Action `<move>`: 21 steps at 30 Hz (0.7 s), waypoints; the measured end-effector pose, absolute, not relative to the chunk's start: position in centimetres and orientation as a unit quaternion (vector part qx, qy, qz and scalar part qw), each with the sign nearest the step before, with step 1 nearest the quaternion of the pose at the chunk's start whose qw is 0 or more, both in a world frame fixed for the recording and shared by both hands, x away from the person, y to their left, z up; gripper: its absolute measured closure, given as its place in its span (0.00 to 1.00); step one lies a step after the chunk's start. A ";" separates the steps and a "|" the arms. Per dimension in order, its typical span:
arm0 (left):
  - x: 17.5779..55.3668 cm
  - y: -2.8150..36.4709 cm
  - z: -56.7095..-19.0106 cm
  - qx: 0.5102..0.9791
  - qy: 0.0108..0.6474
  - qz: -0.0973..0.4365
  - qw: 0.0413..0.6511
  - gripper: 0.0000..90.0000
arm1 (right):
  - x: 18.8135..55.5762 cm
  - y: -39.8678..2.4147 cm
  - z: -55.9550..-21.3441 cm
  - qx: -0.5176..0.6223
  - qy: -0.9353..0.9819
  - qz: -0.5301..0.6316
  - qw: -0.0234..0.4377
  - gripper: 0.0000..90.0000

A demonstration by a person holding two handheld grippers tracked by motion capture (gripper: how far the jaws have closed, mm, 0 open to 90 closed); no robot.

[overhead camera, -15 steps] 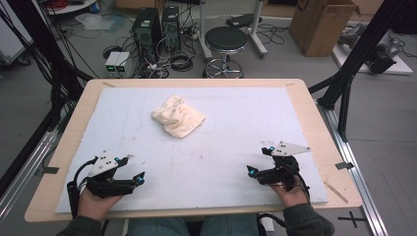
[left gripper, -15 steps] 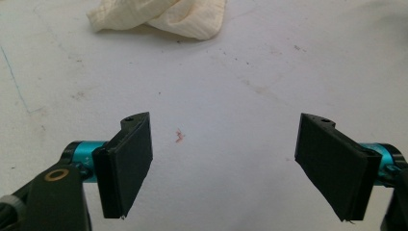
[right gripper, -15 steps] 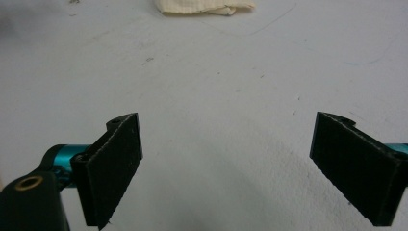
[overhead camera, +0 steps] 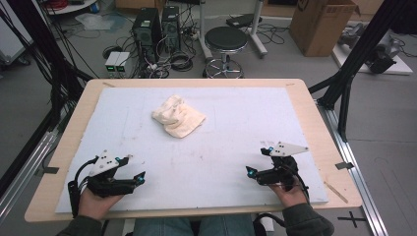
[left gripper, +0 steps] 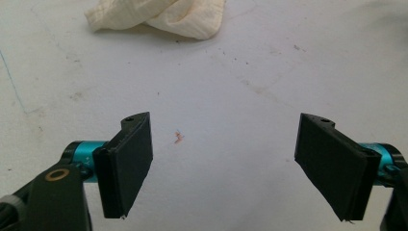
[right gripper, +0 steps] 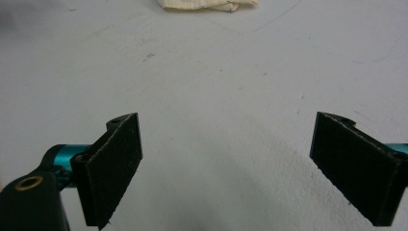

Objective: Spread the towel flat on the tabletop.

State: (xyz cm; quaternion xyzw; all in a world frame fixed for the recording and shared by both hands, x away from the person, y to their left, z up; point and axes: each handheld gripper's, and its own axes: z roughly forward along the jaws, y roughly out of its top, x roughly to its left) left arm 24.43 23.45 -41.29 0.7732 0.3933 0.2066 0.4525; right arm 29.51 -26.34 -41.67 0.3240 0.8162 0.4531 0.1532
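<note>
A crumpled cream cloth (overhead camera: 178, 116) lies on the white mat (overhead camera: 231, 123), a little left of the middle and toward the far side. My left gripper (overhead camera: 135, 167) rests near the front left corner of the mat, jaws wide apart and nothing between them. My right gripper (overhead camera: 258, 161) sits near the front right, also open and empty. In the left gripper view the cloth (left gripper: 159, 14) is far ahead at the top, well beyond the left gripper (left gripper: 228, 168). The right gripper view shows the cloth's edge (right gripper: 207, 4) at the top, far past the right gripper (right gripper: 235, 168).
The mat covers a wooden table (overhead camera: 322, 132). Beyond the far edge stand a black stool (overhead camera: 225, 42), computer towers (overhead camera: 155, 27) and a cardboard box (overhead camera: 319, 22). Black frame struts (overhead camera: 351, 73) rise at both sides. A small reddish speck (left gripper: 178, 138) marks the mat.
</note>
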 end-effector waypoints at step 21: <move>25.3 22.8 -41.0 0.773 0.390 0.200 0.459 0.24 | 29.2 -26.2 -41.4 0.319 0.816 0.455 0.159 0.11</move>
